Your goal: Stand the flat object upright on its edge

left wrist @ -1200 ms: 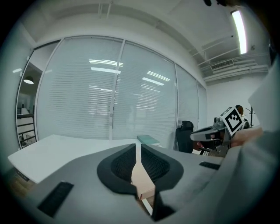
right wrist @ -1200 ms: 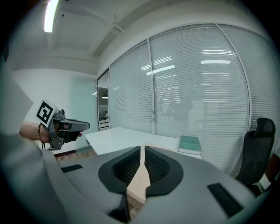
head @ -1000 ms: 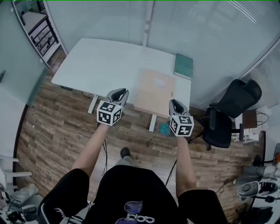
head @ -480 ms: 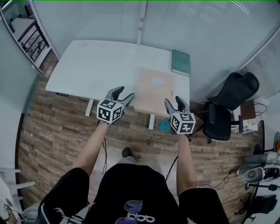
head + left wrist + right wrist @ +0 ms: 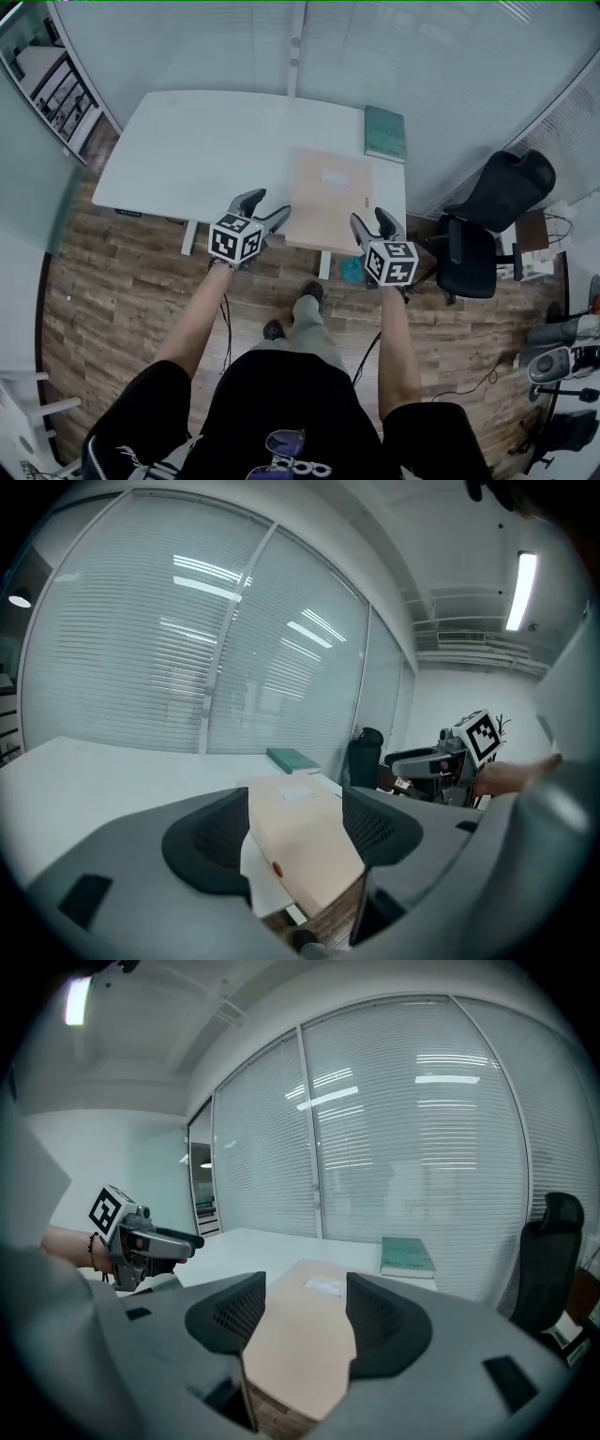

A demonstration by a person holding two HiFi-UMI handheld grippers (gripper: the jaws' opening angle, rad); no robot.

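Observation:
A tan flat object (image 5: 328, 195) lies flat on the white table (image 5: 206, 141), its near end at the table's front edge. My left gripper (image 5: 264, 208) hovers just off that edge, to the left of the object's near corner. My right gripper (image 5: 370, 221) hovers off its near right corner. Both sets of jaws are opening and nothing is gripped. In the left gripper view the tan object (image 5: 300, 827) shows through the gap of the left gripper (image 5: 295, 834), ahead of the pads. In the right gripper view the tan object (image 5: 305, 1335) shows the same way beyond the right gripper (image 5: 300, 1324).
A green book (image 5: 385, 134) lies flat at the table's back right corner, beyond the tan object. A black office chair (image 5: 487, 234) stands right of the table. Glass walls with blinds run behind the table. The floor is wood planks.
Both grippers' jaws have gone from shut to wide open. The hands stay just off the table's front edge. The person's foot has come forward under the arms.

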